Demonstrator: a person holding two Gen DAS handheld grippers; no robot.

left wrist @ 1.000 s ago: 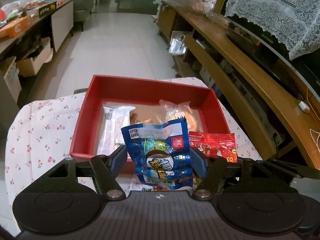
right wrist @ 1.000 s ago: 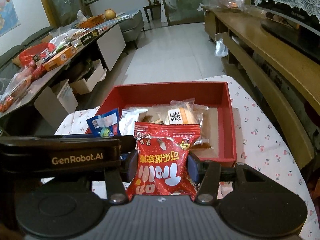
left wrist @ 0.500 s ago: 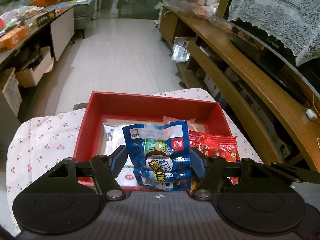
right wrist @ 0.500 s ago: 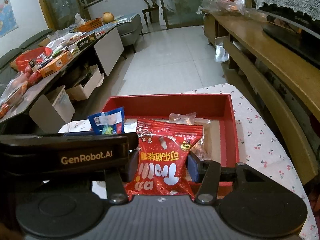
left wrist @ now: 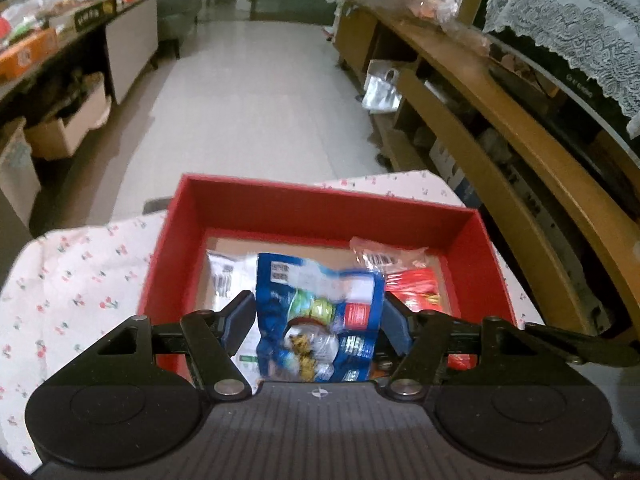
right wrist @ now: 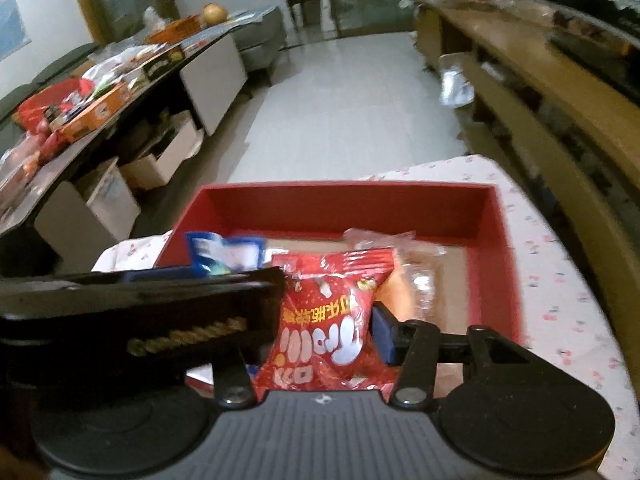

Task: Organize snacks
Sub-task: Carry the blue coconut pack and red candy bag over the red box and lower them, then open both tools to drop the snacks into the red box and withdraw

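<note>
red snack bag: upside-down Chinese print, blurred | blue snack bag: label unreadable | rest: none legible

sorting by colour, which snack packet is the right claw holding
The red packet with white lettering, in the right claw; the blue packet is in the left claw.

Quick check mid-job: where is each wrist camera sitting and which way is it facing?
Left wrist: on the left gripper, facing forward and down into the red box; its fingers clamp a blue packet.
Right wrist: on the right gripper, facing the same way; it clamps a red packet, left gripper alongside.
Shared: box, both packets, cherry-print cloth.
</note>
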